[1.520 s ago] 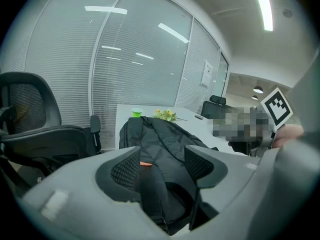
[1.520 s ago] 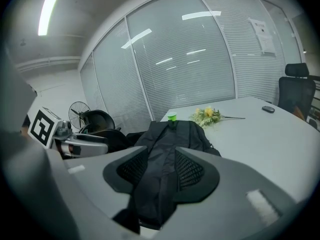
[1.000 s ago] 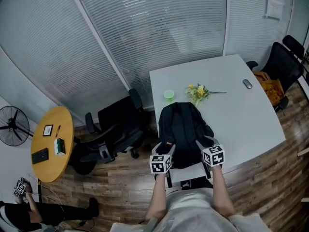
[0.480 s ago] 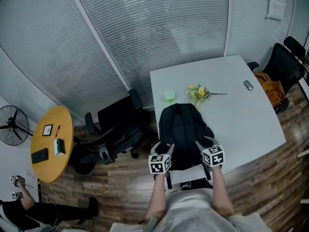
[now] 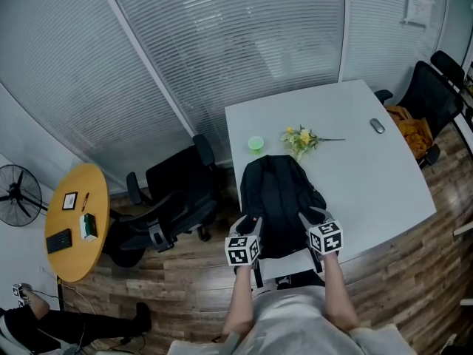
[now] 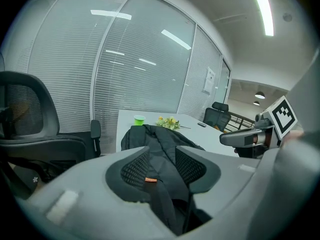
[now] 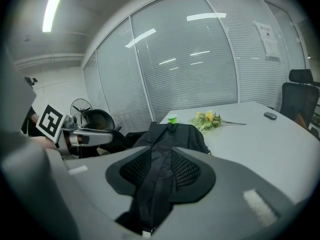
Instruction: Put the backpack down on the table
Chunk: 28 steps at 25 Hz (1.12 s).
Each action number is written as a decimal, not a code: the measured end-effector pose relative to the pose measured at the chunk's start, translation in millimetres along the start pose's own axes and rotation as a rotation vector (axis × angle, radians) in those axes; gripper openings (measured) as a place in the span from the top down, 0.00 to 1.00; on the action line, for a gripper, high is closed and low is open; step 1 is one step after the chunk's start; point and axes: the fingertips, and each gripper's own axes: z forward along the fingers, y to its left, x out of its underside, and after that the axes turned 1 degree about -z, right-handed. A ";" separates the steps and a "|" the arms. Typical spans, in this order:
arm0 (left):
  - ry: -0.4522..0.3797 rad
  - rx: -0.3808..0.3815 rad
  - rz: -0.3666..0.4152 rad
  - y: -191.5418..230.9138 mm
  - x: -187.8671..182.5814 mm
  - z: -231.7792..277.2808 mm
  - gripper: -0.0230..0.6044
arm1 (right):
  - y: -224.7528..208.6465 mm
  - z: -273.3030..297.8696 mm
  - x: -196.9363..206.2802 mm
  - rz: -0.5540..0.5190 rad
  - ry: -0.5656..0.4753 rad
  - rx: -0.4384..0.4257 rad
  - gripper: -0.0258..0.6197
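Observation:
A black backpack (image 5: 277, 198) lies flat on the white table (image 5: 369, 176), its bottom at the near edge. My left gripper (image 5: 252, 224) is at its near left corner and my right gripper (image 5: 307, 217) at its near right corner. In the left gripper view a black shoulder strap (image 6: 161, 196) with an orange tag runs between the pads of the left gripper (image 6: 162, 164), with a gap showing; the jaws are closing. The other strap (image 7: 152, 194) runs through the right gripper (image 7: 161, 166), whose jaws are also closing.
A green cup (image 5: 256, 143), a bunch of yellow flowers (image 5: 299, 137) and a mouse (image 5: 378, 126) lie farther back on the table. Black office chairs (image 5: 174, 198) stand left of it, another chair (image 5: 429, 87) at the far right. A round yellow table (image 5: 74, 220) stands left.
Both grippers and the backpack stay where they were. The head view has shifted slightly.

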 end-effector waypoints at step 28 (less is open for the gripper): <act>0.013 -0.006 -0.002 -0.8 3.4 -0.3 0.96 | 2.1 -7.3 2.1 0.019 -0.013 -0.024 0.96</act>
